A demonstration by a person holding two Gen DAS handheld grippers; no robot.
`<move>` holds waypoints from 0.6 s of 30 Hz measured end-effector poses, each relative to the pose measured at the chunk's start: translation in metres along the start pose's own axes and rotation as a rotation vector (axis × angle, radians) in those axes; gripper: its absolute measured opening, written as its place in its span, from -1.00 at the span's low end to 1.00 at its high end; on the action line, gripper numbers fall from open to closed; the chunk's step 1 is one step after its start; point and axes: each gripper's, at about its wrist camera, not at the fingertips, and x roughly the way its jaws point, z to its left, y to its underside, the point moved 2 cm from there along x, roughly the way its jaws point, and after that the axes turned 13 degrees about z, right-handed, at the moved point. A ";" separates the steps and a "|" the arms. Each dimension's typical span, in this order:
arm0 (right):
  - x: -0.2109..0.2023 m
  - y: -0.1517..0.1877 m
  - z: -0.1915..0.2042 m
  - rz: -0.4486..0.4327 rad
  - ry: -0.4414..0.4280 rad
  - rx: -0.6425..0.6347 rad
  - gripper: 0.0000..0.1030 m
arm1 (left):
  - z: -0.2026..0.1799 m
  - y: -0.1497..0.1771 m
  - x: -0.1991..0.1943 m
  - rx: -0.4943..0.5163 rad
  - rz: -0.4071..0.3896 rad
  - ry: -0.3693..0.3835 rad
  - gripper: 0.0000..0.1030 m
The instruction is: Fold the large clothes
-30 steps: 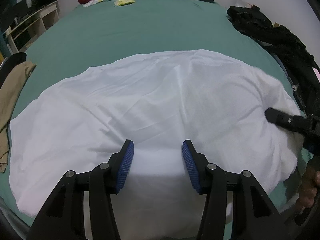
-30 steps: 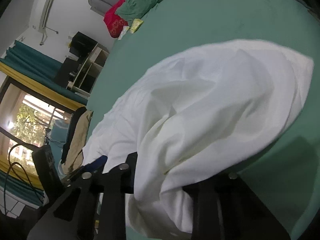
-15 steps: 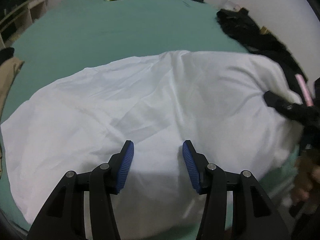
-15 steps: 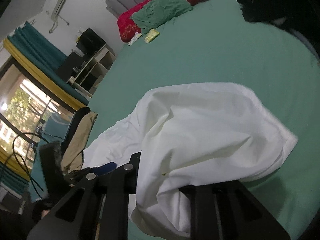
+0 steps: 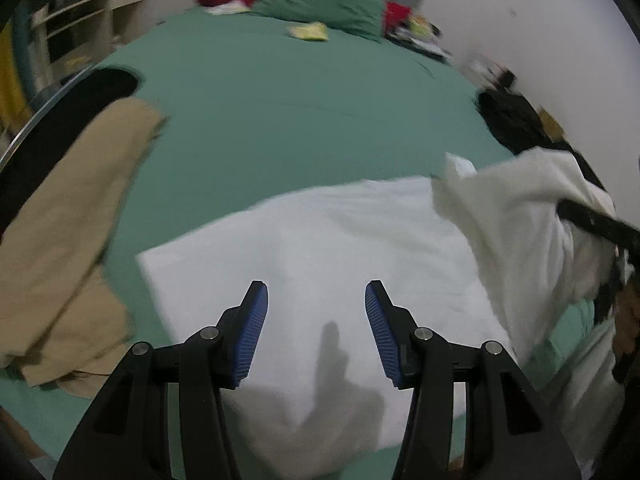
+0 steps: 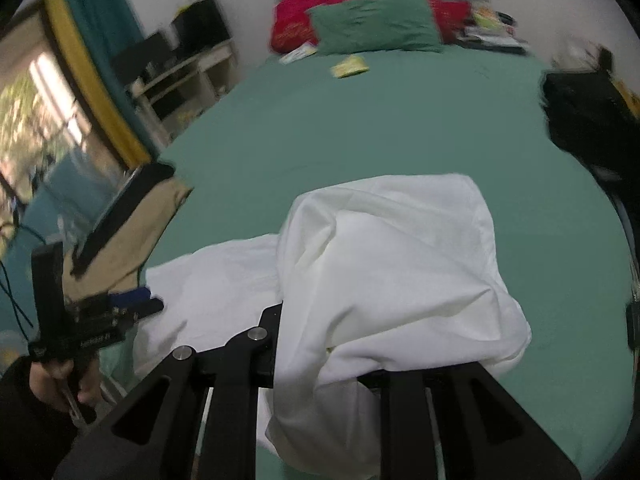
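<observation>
The white garment (image 5: 340,248) lay on the green bed sheet (image 5: 304,112), at the near part of the bed. Its left edge and far edge were straight and showed in the left wrist view; the corner between them lay near a beige garment (image 5: 68,240) but did not touch it, with a strip of green sheet between them. The right side of the white garment was lifted off the sheet and bunched.

The left gripper (image 5: 316,320) hovered over the near part of the white garment with its blue pads (image 5: 252,332) well apart and nothing between them. The right gripper (image 6: 332,340) was closed on the bunched part of the white garment; the cloth draped over its fingers and hid the tips, so the exact contact could not be seen.

Beyond the far edge of the white garment, the sheet was wide and bare up to the green pillow (image 6: 376,24) and a red pillow (image 6: 296,20) at the head. A small yellow packet (image 6: 350,66) lay near the pillows. To the right of the white garment a pile of dark clothes (image 6: 588,112) lay at the edge of the bed.
</observation>
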 end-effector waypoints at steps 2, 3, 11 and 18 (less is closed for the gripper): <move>0.015 -0.006 0.032 0.037 0.017 -0.058 -0.62 | 0.026 0.001 -0.002 -0.069 -0.001 0.013 0.03; 0.027 -0.009 0.051 0.061 0.025 -0.087 -0.58 | 0.035 0.001 -0.003 -0.092 0.002 0.020 0.03; 0.121 0.007 0.163 0.293 -0.068 -0.273 0.05 | 0.099 -0.002 -0.022 -0.266 -0.030 0.079 0.03; 0.114 0.049 0.206 0.324 -0.159 -0.490 0.43 | 0.091 -0.004 -0.031 -0.265 -0.079 0.197 0.03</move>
